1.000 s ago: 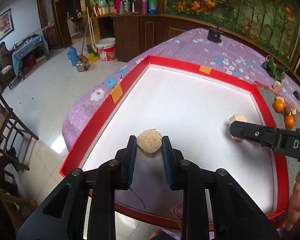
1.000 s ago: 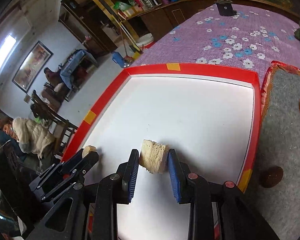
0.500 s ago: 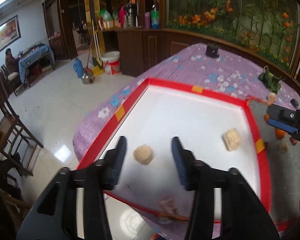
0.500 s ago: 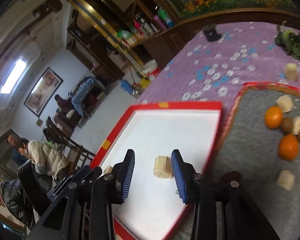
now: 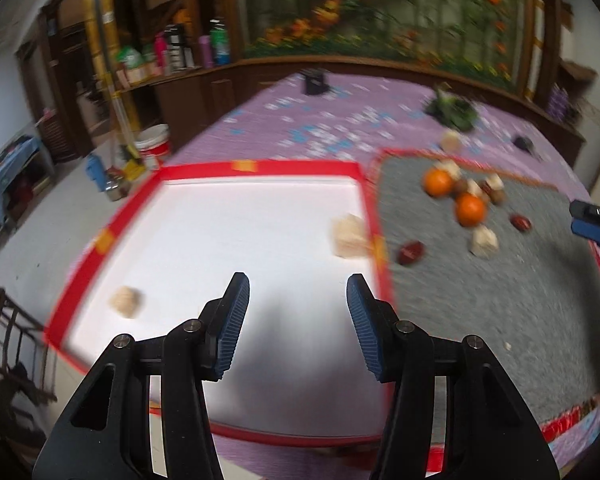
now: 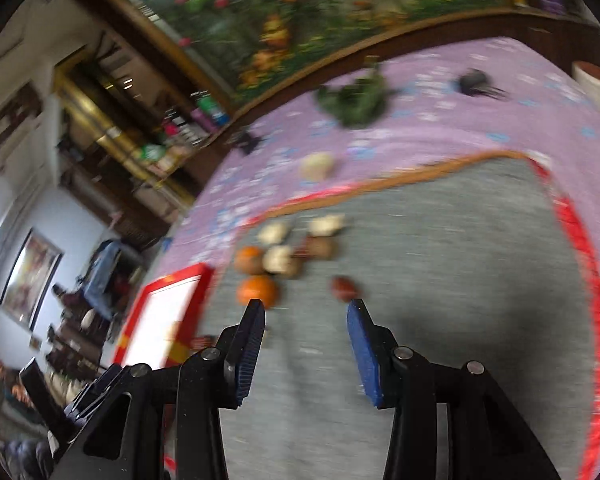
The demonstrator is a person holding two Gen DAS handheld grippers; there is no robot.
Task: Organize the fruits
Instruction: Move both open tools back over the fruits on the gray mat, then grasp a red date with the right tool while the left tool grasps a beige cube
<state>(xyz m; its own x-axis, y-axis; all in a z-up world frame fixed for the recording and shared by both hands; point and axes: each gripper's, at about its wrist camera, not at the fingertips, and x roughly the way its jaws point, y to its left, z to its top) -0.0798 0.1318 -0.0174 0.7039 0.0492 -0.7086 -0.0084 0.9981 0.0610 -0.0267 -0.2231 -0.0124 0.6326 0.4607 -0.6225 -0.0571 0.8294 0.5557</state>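
My left gripper (image 5: 297,284) is open and empty above the white red-rimmed tray (image 5: 260,168). Two beige chunks lie on the tray, one at the left (image 5: 126,301) and one by the right rim (image 5: 349,236). My right gripper (image 6: 306,308) hangs over the grey mat (image 6: 440,280), its jaws opening with nothing between them. Just beyond its fingertips lie an orange (image 6: 258,290) and a red-brown fruit (image 6: 345,288). Farther back a second orange (image 6: 249,259) sits in a cluster with beige chunks (image 6: 278,259). The picture is blurred by motion.
A flowered purple cloth (image 5: 340,120) covers the table under tray and mat. On it, behind the mat, lie a beige chunk (image 6: 318,165), a green leafy bunch (image 6: 354,98) and a small dark object (image 6: 474,80). Cabinets and floor lie beyond the left edge.
Both grippers let go of their beige chunks on the white tray and opened. The left drew back and swung right; the right moved far right, over the grey mat.
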